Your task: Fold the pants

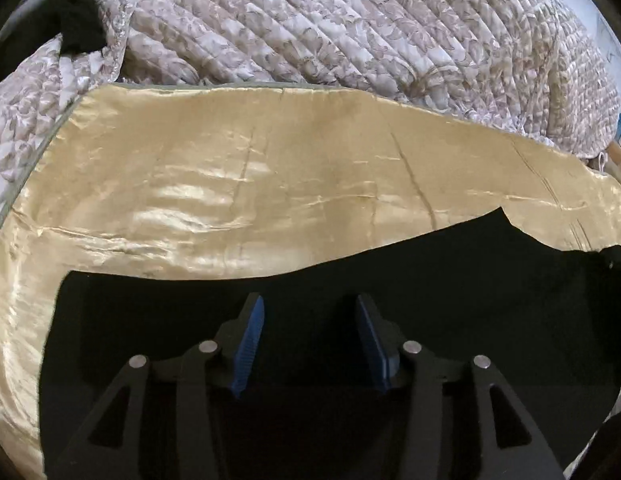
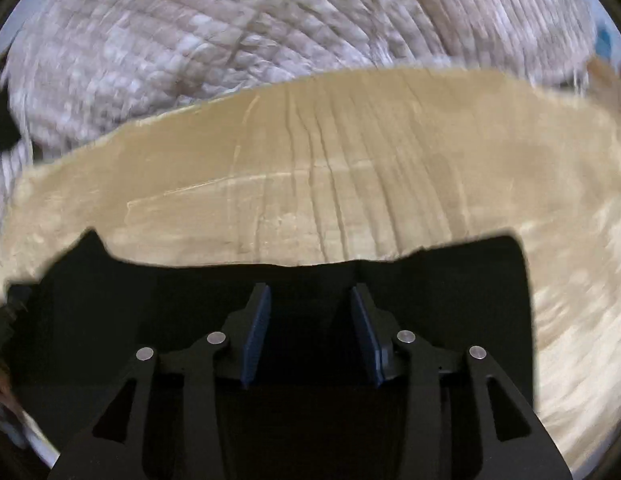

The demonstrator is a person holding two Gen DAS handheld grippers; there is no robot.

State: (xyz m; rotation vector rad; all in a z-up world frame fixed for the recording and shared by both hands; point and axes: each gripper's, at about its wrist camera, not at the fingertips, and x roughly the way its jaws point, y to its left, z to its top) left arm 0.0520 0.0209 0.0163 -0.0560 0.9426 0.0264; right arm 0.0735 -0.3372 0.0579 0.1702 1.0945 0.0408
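Observation:
The black pants (image 1: pixel 450 280) lie flat on a shiny gold satin cloth (image 1: pixel 230 168). In the left wrist view they fill the lower part of the frame. My left gripper (image 1: pixel 310 308) is open above the dark fabric, with nothing between its blue pads. In the right wrist view the pants (image 2: pixel 450 280) show as a dark shape with an uneven far edge on the gold cloth (image 2: pixel 350 180). My right gripper (image 2: pixel 310 300) is open over them and holds nothing. The right wrist view is blurred by motion.
A quilted bedspread with a pale leaf pattern (image 1: pixel 350 20) is bunched behind the gold cloth and also shows in the right wrist view (image 2: pixel 190 40). Another dark garment (image 1: pixel 76 20) lies at the far left on the quilt.

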